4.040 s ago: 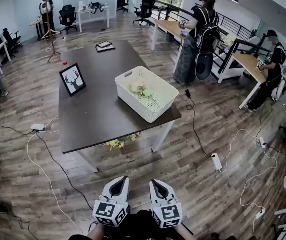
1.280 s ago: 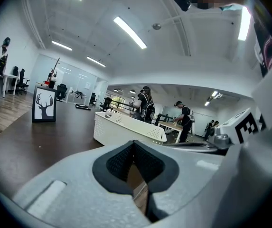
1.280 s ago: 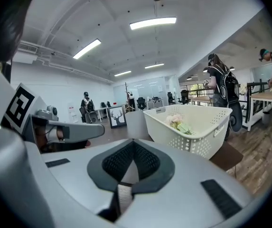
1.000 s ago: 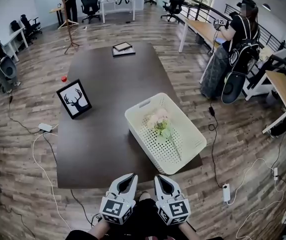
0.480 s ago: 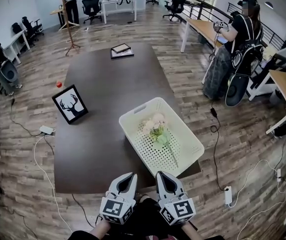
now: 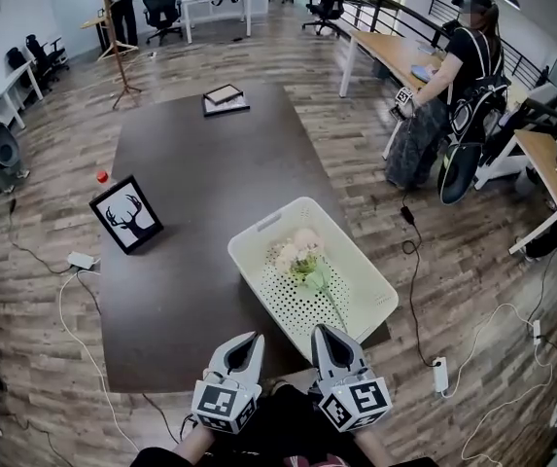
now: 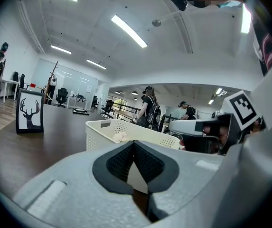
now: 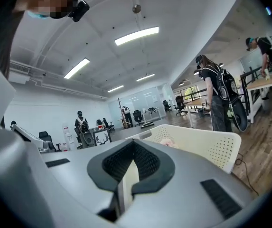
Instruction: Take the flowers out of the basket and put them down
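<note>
A white perforated basket stands on the near right corner of the dark table. A bunch of pale pink and cream flowers lies inside it, its green stem pointing toward me. Both grippers hang low in front of me, just short of the table's near edge. My left gripper is shut and holds nothing. My right gripper is shut and empty too, close to the basket's near corner. In the left gripper view the basket and a bloom show beyond the gripper. The right gripper view shows the basket past the gripper.
A framed deer picture stands at the table's left side, with a small red object behind it. A flat frame lies at the far end. A person stands to the right. A power strip and cables lie on the wooden floor.
I have come up to the table's near end, and the basket now sits just ahead of the grippers. Both grippers stayed shut and side by side.
</note>
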The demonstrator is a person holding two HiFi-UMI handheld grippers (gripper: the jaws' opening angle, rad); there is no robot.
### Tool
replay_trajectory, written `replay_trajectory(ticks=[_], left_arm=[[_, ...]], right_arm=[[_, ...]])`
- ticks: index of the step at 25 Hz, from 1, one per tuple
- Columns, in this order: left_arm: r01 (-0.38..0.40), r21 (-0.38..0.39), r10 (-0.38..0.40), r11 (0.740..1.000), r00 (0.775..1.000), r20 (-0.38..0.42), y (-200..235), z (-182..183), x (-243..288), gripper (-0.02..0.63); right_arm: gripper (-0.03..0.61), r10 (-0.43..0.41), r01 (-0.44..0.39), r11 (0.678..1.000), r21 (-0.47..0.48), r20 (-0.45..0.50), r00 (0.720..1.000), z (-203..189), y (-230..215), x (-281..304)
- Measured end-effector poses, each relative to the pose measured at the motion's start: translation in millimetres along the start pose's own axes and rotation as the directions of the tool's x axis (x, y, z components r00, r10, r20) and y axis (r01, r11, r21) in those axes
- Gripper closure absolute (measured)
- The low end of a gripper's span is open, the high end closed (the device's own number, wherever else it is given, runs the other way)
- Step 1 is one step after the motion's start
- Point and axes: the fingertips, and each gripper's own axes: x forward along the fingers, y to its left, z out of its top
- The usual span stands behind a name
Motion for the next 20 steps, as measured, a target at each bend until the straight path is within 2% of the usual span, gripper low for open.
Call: replay_trajectory(ticks=[4, 7, 10, 13, 16, 20], left_arm=[[0.005, -0.011, -0.005, 1.0, 1.0, 0.009, 9, 4, 6, 0.604], [0.002, -0.012, -0.002, 1.0, 1.0, 0.01, 15, 5, 7, 0.604], [-0.017, -0.021, 0.017, 1.0, 1.0, 0.015, 24, 6, 5, 0.604], [-0.041, -0.037, 0.042, 0.998, 0.999, 0.02, 37, 6, 4, 0.604], [-0.064, -0.059, 0.065, 0.996, 0.998, 0.017, 47, 3, 2, 0.604], [-0.078, -0.063, 0.08, 0.995, 0.997, 0.02, 53, 6, 1, 0.604]], right_arm=[[0.572, -0.012, 0.012, 1.0, -0.014, -0.003, 1.0, 6, -4, 12], [0.571, -0.071, 0.068, 0.997, -0.047, -0.064, 0.995, 8, -20, 29], [0.516, -0.104, 0.096, 0.993, -0.069, -0.116, 0.988, 8, -33, 46], [0.496, -0.117, 0.099, 0.989, -0.111, -0.169, 0.979, 5, -44, 65], [0.471, -0.141, 0.111, 0.985, -0.129, -0.257, 0.956, -9, -58, 81], [0.427, -0.127, 0.087, 0.985, -0.149, -0.283, 0.951, -13, -63, 98]])
